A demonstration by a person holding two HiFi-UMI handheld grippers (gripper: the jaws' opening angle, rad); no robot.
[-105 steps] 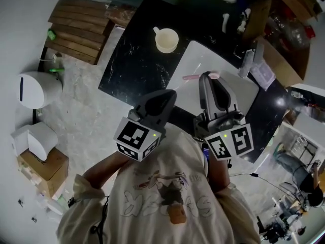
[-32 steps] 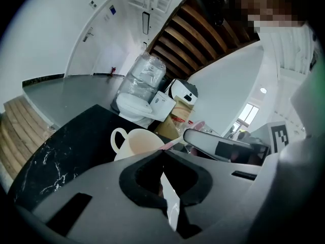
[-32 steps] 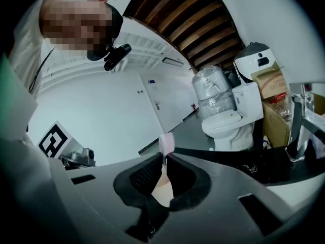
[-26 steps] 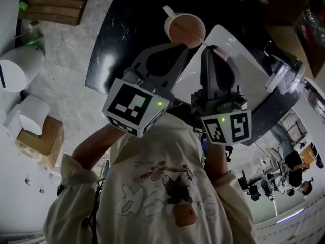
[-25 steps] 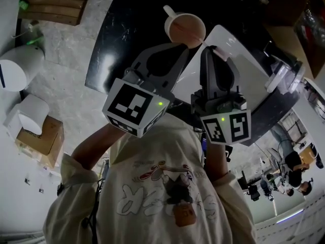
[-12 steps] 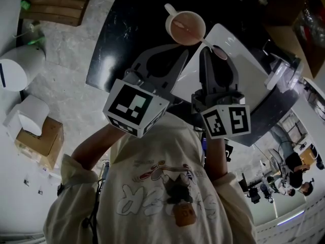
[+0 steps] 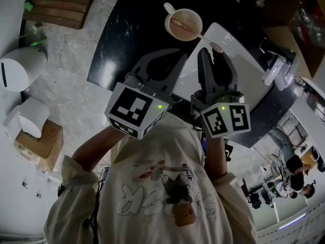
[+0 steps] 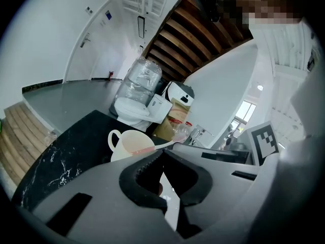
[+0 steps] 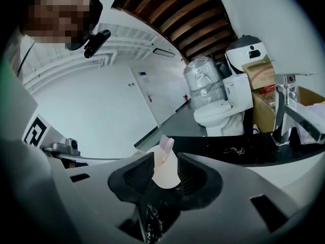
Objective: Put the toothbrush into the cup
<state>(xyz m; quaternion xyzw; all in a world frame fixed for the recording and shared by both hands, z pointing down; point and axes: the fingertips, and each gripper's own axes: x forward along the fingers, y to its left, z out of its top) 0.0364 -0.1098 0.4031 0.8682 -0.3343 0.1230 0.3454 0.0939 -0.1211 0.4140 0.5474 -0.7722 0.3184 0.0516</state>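
The cream cup [image 7: 183,24] stands on the black marble counter [image 7: 127,39]. A pink toothbrush [image 7: 199,33] lies slanted in the cup, its end sticking out over the rim toward my right gripper [image 7: 213,53]. That gripper's jaws have just been opening and now stand open, with the brush end [image 9: 166,145] and the cup [image 9: 163,174] showing in the gap and no pad touching them. My left gripper [image 7: 179,56] hovers just in front of the cup [image 8: 129,144], its tips together and holding nothing. The left gripper view also shows the brush [image 8: 165,146] leaning out to the right.
A white slab [image 7: 238,78] lies on the counter under my right gripper. A faucet and small bottles [image 7: 277,70] crowd the right edge. On the floor at left are wooden steps [image 7: 51,9], a white appliance [image 7: 18,70] and a cardboard box [image 7: 38,141].
The right jaws have spread apart and let go of the toothbrush, which now rests in the cup. Both grippers have drawn back a little from the cup.
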